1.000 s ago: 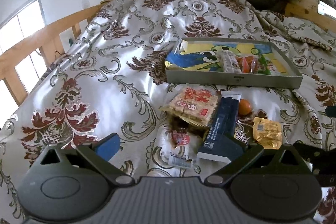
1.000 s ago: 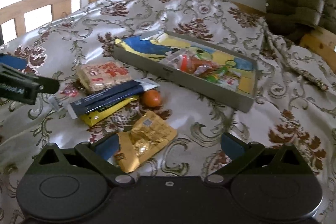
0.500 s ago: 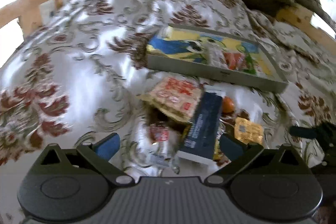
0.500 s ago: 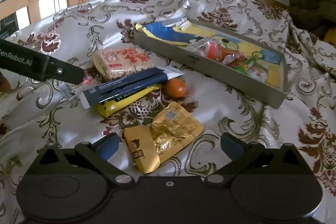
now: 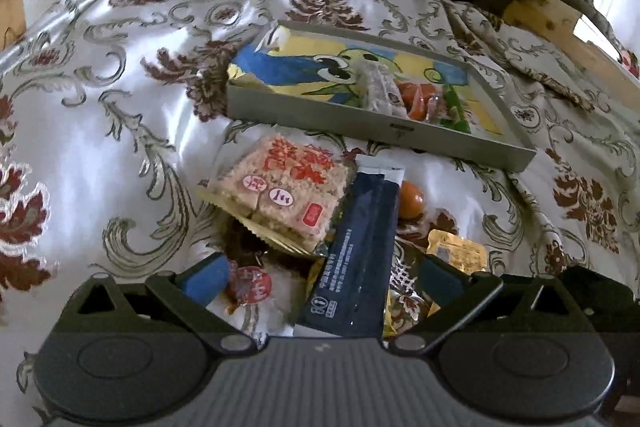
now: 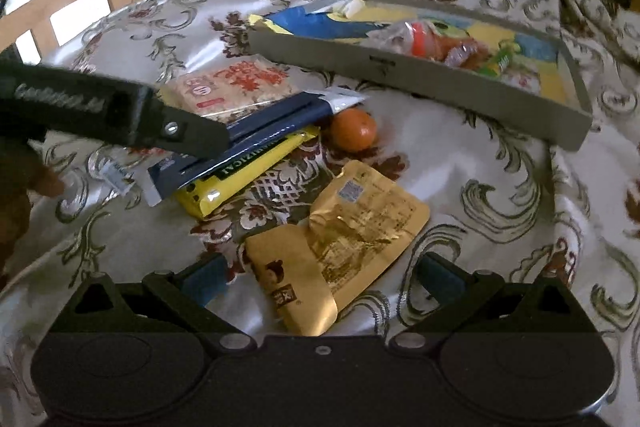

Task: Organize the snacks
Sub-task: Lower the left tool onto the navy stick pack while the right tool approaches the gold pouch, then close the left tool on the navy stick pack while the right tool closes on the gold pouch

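Gold foil packet [image 6: 340,247] between wide-open right tongs [image 6: 320,273], just before grey tray [image 6: 420,79]. Navy packet [image 5: 356,251] between wide-open left tongs [image 5: 320,275], also before tray.

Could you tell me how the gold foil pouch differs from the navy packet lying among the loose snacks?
The gold foil pouch is broad, shiny and crumpled; the navy packet is long, narrow and flat. The gold foil pouch lies alone on the bedspread, while the navy packet rests on top of a yellow packet. Both sit outside the grey tray.
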`<state>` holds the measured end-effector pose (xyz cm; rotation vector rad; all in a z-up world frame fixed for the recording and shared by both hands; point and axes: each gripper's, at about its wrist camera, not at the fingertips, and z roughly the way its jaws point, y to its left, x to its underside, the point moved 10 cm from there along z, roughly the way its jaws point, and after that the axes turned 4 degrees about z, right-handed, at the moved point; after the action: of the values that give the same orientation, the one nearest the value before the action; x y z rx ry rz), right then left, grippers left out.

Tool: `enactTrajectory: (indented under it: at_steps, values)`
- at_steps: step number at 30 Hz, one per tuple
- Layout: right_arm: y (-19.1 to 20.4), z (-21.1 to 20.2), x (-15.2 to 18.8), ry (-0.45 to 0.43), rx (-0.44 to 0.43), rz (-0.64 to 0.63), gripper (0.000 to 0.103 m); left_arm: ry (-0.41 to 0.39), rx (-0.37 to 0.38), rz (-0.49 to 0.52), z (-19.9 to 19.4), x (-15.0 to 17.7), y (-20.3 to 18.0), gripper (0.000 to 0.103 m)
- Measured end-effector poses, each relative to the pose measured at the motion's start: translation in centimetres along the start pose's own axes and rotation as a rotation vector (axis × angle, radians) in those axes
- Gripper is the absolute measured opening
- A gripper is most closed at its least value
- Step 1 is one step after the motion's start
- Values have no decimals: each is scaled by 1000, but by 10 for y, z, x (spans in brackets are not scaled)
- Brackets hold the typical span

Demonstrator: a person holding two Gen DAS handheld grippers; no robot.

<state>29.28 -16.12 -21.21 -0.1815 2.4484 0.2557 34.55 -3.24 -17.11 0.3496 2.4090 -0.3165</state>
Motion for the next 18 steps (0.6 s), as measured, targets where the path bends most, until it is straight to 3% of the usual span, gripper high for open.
enactTrajectory:
  at_steps: [5, 9, 14, 18]
  values:
    - [-14, 0, -3, 22, 39, 82, 86, -6, 17, 74, -2, 3, -10, 89]
    - [-16, -1, -2, 47, 60, 88, 84, 7, 34, 127, -2, 8, -23, 73]
    - [-18, -5, -2, 72, 74, 109, 81, 12, 48, 173, 2, 8, -30, 65]
    - [-19, -3, -3, 63, 66, 106, 83, 43, 76, 126, 14, 5, -25, 65]
